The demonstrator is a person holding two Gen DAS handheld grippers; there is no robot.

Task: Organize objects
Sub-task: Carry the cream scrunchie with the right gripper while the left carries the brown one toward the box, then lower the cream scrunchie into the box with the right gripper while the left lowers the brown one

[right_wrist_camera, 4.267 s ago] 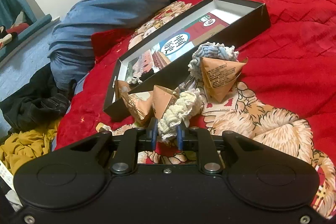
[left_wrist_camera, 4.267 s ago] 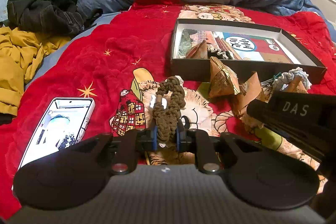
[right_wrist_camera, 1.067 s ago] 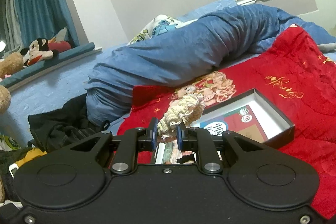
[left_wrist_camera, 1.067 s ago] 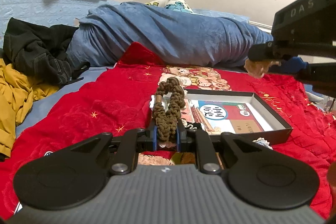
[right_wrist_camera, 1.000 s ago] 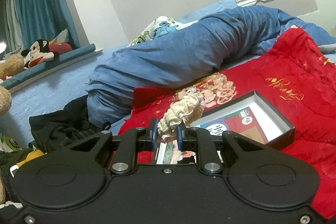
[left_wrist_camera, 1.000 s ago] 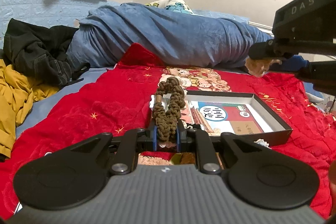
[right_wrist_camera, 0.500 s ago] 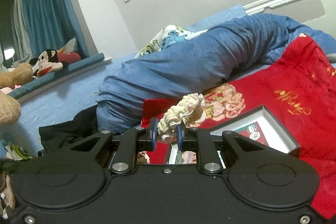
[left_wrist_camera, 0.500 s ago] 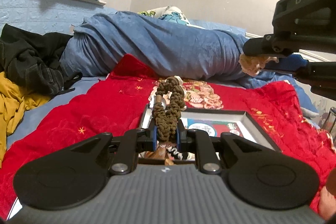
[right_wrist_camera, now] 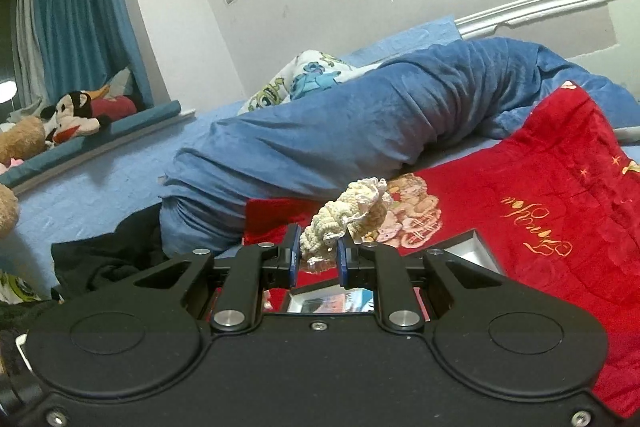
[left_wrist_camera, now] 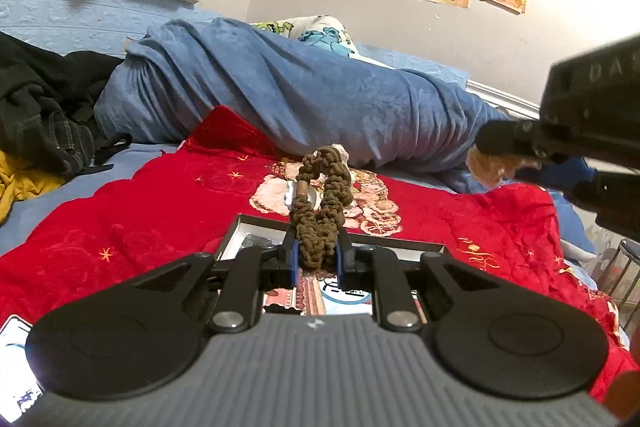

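Observation:
My left gripper (left_wrist_camera: 316,261) is shut on a brown braided cord (left_wrist_camera: 322,203) that sticks up and forward from the pads. Right under it lies the open black box (left_wrist_camera: 240,233) with a printed card inside. My right gripper (right_wrist_camera: 316,261) is shut on a cream braided cord (right_wrist_camera: 348,213), held over the box (right_wrist_camera: 478,251), whose far corner shows beyond the jaws. In the left wrist view the right gripper (left_wrist_camera: 516,163) hangs at the upper right with the cream cord (left_wrist_camera: 486,167) in it.
A red blanket (left_wrist_camera: 140,211) covers the bed. A rolled blue duvet (left_wrist_camera: 304,99) lies across the back. Dark clothes (left_wrist_camera: 36,107) and a yellow garment (left_wrist_camera: 16,183) are heaped at the left. A phone (left_wrist_camera: 12,371) lies at the near left edge. Plush toys (right_wrist_camera: 76,117) sit on a ledge.
Both grippers have risen and moved forward over the box, each still holding its cord. The box has slid down under the jaws in both views.

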